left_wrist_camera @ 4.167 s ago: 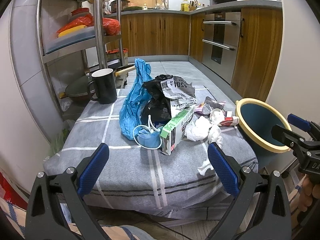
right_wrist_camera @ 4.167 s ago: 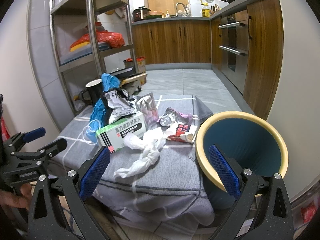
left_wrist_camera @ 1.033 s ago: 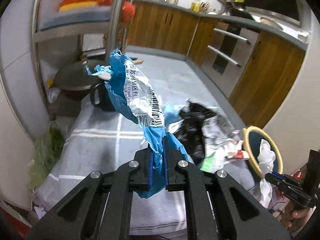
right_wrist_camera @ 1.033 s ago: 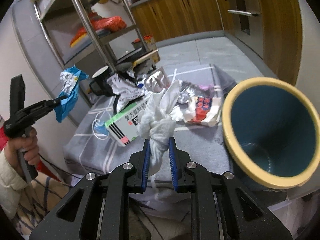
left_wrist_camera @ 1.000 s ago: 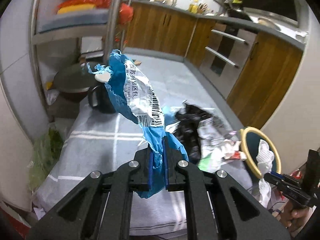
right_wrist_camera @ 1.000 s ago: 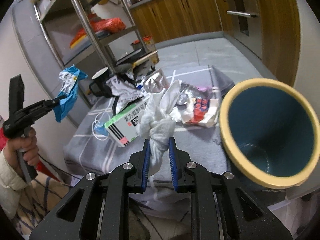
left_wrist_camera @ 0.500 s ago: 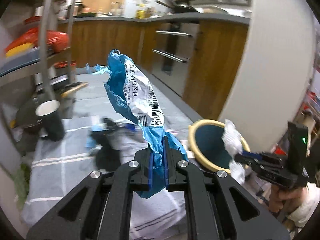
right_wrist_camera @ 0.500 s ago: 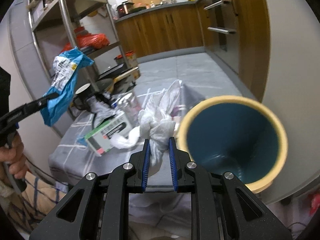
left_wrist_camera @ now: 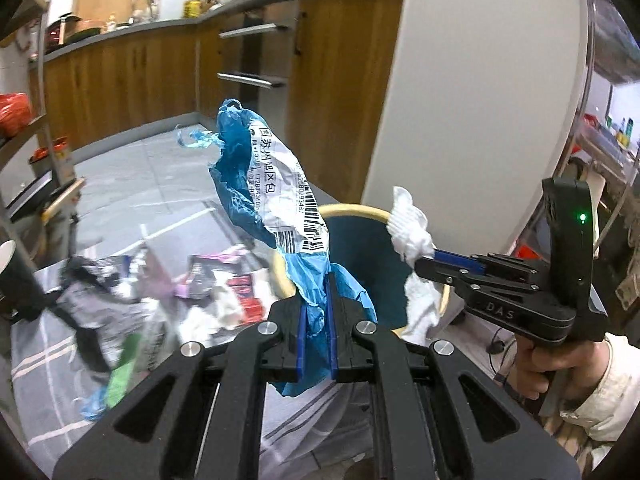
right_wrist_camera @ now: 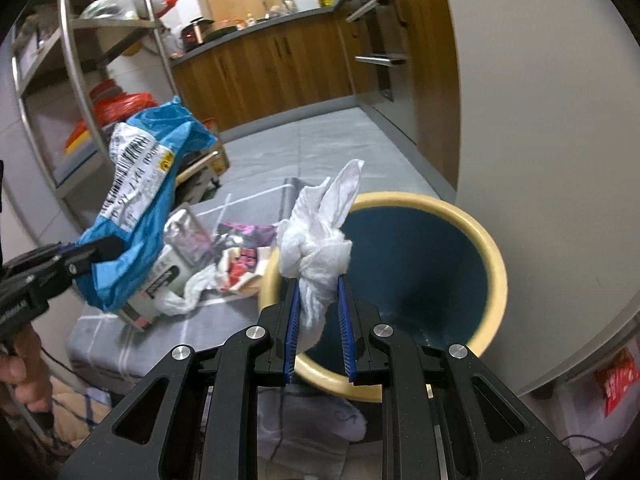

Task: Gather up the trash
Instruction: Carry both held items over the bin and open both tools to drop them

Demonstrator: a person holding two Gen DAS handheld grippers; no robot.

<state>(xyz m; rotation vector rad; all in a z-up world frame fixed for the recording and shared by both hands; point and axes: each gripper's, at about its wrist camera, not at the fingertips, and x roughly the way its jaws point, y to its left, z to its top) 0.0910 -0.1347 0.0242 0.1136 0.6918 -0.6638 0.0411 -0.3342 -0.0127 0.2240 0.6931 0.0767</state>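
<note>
My left gripper (left_wrist_camera: 316, 312) is shut on a crumpled blue plastic bag (left_wrist_camera: 264, 184) with a white barcode label; the bag stands up above the jaws. From the right wrist view that bag (right_wrist_camera: 140, 200) hangs at the left, over the table's right part. My right gripper (right_wrist_camera: 318, 304) is shut on a knotted white tissue wad (right_wrist_camera: 320, 236), held over the near left rim of the blue bin with a cream rim (right_wrist_camera: 492, 256). In the left wrist view the bin (left_wrist_camera: 360, 240) sits behind the bag, and the right gripper (left_wrist_camera: 424, 260) holds the tissue (left_wrist_camera: 412, 224) over its right rim.
More trash lies on the grey checked tablecloth (left_wrist_camera: 48, 380): a green-and-white carton (right_wrist_camera: 164, 276), foil wrappers (right_wrist_camera: 188, 228), a red-printed wrapper (right_wrist_camera: 240, 264), loose tissue (right_wrist_camera: 192, 284), a black bag (left_wrist_camera: 80, 280). A dark mug (left_wrist_camera: 12, 276) stands far left. A steel shelf rack (right_wrist_camera: 80, 80) and wooden cabinets (right_wrist_camera: 280, 64) stand beyond.
Both grippers have swung right toward the bin, each keeping its grip. The blue bag now stands in front of the bin, and the tissue has come over the bin's rim.
</note>
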